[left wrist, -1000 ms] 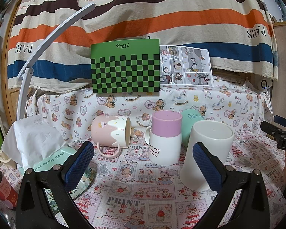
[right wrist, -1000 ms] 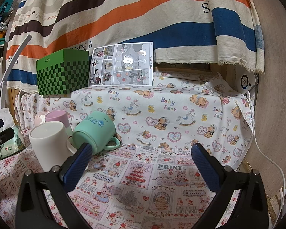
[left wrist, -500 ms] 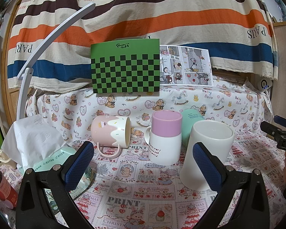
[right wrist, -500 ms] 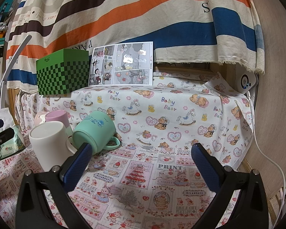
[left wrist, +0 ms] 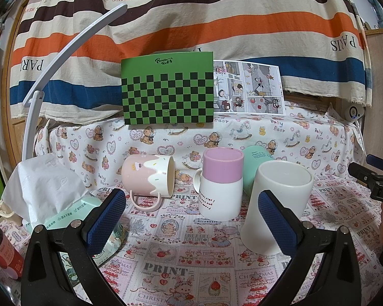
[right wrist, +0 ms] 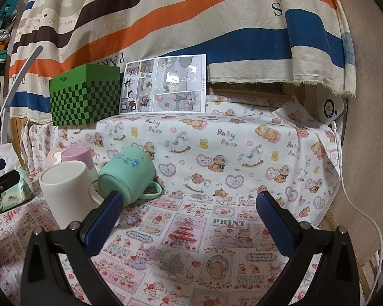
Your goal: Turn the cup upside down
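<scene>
Several cups sit on the printed cloth. A pink-and-cream mug (left wrist: pixel 148 178) lies on its side, mouth to the right. A pink-and-white cup (left wrist: pixel 220 183) and a plain white cup (left wrist: pixel 278 204) stand with flat ends up. A mint green mug (right wrist: pixel 126 176) lies on its side behind them, its handle to the right. My left gripper (left wrist: pixel 191 219) is open and empty, just in front of the cups. My right gripper (right wrist: pixel 189 219) is open and empty, to the right of the cups; its finger (left wrist: pixel 370 176) shows at the left wrist view's right edge.
A tissue pack (left wrist: pixel 48 199) and a red-capped bottle (left wrist: pixel 0 250) sit at the left. A green checkered box (left wrist: pixel 167 91) and a comic sheet (left wrist: pixel 249 88) stand on the raised shelf behind. A white lamp arm (left wrist: pixel 63 56) curves at the left. A white device (right wrist: pixel 330 107) with a cable sits far right.
</scene>
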Available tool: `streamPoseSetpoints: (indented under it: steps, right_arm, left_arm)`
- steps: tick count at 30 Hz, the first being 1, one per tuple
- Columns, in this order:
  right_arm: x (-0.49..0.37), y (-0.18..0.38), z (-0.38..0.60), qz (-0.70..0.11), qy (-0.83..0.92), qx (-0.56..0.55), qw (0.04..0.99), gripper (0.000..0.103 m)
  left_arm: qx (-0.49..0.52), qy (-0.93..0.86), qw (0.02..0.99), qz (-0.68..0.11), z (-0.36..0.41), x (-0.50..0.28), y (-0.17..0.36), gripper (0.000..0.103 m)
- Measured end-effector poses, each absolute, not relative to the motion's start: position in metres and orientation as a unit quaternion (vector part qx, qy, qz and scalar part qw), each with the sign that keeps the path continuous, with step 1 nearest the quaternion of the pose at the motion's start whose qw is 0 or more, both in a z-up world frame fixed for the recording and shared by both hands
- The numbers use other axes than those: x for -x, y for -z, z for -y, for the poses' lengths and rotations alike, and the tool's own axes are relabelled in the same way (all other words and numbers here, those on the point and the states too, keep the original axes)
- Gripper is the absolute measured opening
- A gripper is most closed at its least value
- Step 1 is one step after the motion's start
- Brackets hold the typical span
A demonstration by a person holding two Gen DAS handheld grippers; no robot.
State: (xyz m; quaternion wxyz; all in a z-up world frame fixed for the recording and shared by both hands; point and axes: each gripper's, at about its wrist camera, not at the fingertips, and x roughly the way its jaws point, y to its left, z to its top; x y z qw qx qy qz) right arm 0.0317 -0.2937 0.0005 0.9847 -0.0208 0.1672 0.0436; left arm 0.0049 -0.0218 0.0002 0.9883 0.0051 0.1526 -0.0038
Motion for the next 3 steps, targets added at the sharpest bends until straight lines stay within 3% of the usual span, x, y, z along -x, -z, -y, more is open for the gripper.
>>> streamPoseSetpoints:
  steps: [3]
  right_arm:
    - [-0.0319, -0.0007, 0.2935, -0.168, -0.043, 0.020, 0.985, 0.103]
  left_arm:
    - [-0.005, 0.004, 0.988, -0.153, 0.0219, -0.0051, -0.0001, 0.103]
